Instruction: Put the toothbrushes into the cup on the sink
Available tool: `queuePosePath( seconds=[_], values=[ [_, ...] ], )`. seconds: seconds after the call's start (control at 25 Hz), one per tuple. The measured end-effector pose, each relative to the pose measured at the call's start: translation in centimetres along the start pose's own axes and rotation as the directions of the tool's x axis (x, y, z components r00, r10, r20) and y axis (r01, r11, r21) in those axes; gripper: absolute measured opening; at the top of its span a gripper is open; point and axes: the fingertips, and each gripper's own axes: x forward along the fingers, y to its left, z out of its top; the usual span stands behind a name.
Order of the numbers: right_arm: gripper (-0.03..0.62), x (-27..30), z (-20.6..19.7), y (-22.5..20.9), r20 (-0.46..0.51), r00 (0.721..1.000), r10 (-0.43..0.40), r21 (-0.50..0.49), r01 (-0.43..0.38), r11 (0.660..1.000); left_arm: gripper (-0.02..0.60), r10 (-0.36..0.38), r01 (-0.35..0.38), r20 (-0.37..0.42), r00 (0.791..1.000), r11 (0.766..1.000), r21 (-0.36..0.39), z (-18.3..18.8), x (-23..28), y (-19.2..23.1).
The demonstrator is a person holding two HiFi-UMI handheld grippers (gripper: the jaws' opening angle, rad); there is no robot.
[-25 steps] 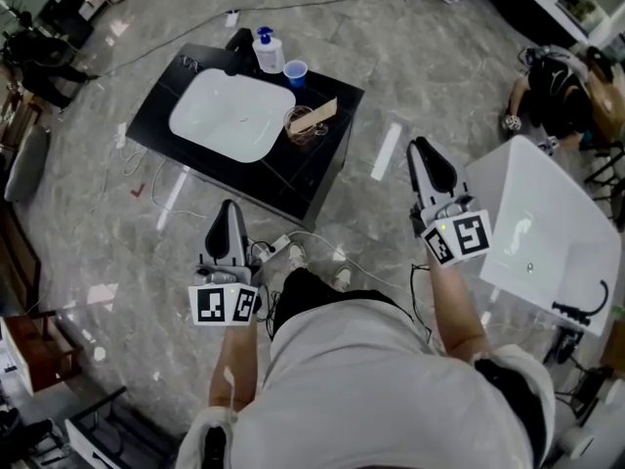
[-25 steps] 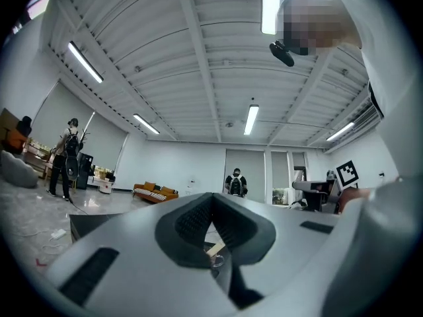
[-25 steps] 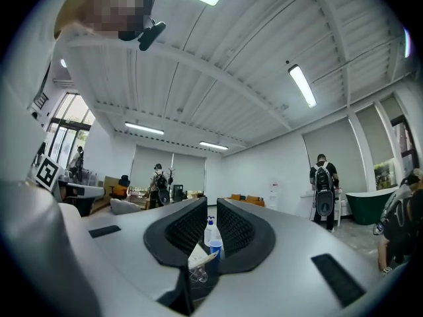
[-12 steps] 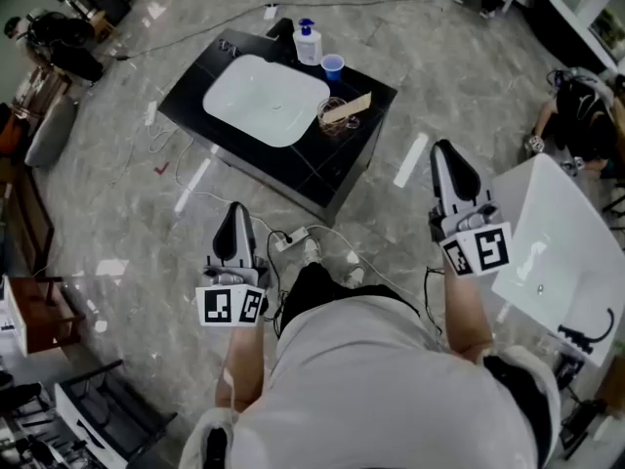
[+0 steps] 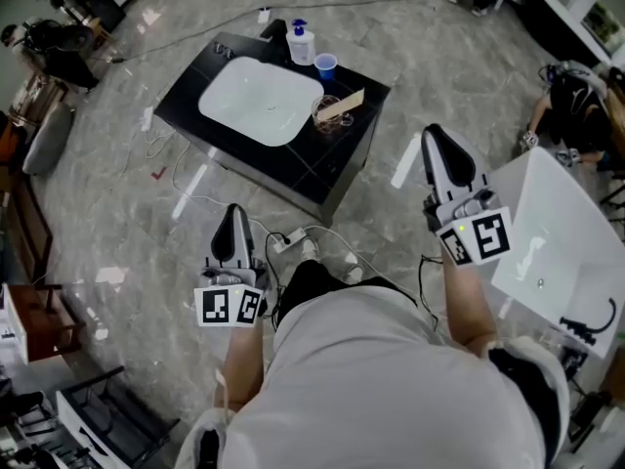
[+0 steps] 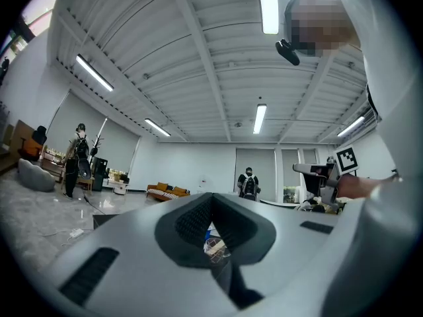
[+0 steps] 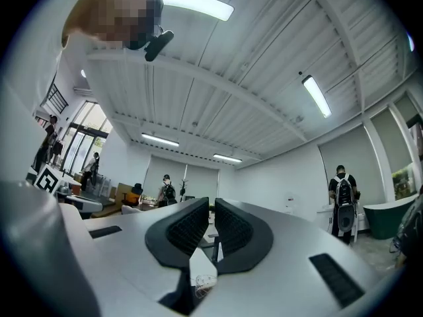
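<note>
Head view: toothbrushes [image 5: 342,105] in wire basket [image 5: 325,123]

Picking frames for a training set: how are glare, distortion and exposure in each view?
Head view: sharp and evenly lit, with bright reflected streaks on the glossy floor and bowed edges. Left gripper view: heavy fisheye, dark corners, a strip light blown out. Right gripper view: same fisheye and vignette, its ceiling light overexposed.

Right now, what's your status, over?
Left gripper and right gripper: jaws shut, nothing held. Blue cup on the sink counter, near the wire basket. Cables on the floor ahead.
</note>
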Motion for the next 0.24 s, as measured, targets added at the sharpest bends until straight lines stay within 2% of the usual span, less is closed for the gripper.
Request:
queuePosePath(
  seconds=[0.24],
  values=[
    [0.054, -0.1, -0.7, -0.4, -0.015, 1.0, -0.015, 0.005, 0.015, 1.0, 0.003, -0.026, 0.026, 0.01, 1.0, 1.0, 0.012, 0.5, 1.5, -0.1]
  ],
)
